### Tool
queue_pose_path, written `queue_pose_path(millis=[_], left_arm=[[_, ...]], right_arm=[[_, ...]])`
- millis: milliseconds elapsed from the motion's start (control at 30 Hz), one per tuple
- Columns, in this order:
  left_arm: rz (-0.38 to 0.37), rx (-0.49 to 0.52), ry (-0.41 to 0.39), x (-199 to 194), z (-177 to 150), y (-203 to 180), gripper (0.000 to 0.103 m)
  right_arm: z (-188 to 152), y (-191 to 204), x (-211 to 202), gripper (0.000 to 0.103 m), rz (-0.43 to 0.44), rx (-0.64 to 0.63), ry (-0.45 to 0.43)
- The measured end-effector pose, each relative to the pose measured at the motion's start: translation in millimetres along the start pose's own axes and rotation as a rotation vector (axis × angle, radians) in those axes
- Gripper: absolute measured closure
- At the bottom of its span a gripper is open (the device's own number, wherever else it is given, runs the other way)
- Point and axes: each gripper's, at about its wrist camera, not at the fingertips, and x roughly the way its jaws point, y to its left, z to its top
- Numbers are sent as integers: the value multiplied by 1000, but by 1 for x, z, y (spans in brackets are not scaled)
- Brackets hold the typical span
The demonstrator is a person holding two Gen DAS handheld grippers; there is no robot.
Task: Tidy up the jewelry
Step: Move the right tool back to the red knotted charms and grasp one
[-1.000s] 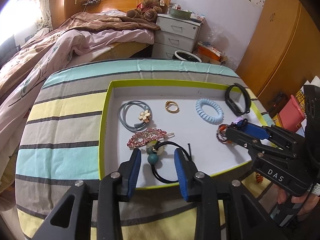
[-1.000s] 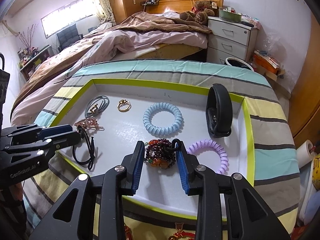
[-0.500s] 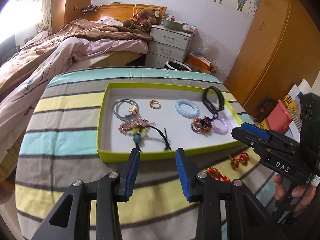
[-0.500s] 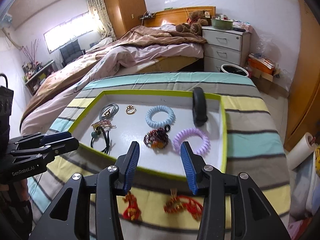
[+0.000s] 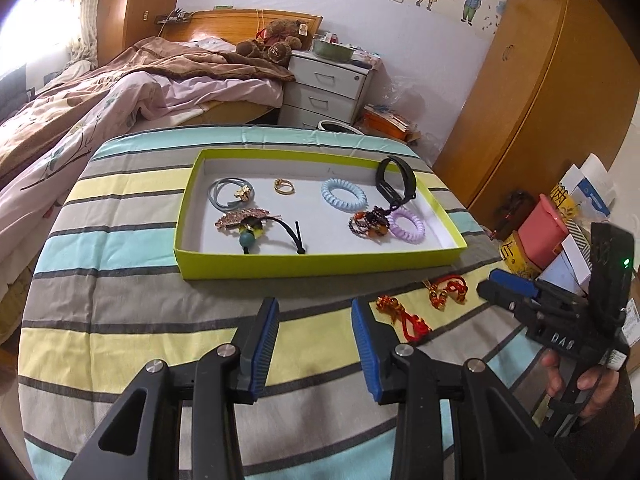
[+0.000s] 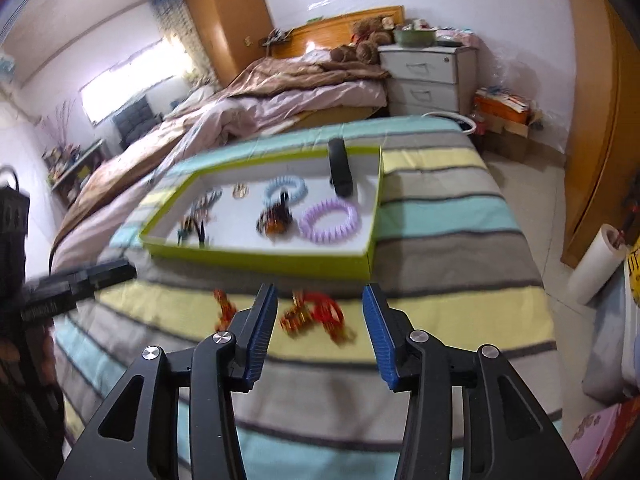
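Left wrist view: the left gripper (image 5: 312, 344) has its jaws partway apart with nothing between them. Ahead of them sits the green tray (image 5: 320, 266), already holding most pieces: hair ties, ring, black band, beaded bracelet (image 5: 370, 226).

Right wrist view: the right gripper (image 6: 319, 336) has just been opening its jaws wide, nothing held. A red tasselled charm (image 6: 316, 314) lies between them on the striped surface (image 6: 460, 312), another red charm (image 6: 224, 308) just left. Looks like those two are what's left.

lime green tray (image 5: 320, 266), striped tablecloth (image 5: 120, 308)
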Motion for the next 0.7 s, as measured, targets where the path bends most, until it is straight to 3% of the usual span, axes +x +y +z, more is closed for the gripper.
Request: queue_pose_path(millis=[200,700], left_arm=[[-11,-4,20,3,-8,-3,66],[-1,8,48,5,-13,-10,66]], right_arm=[[-2,-3,6,51,62,-75,50],[3,9,45,50,36,-195,129]])
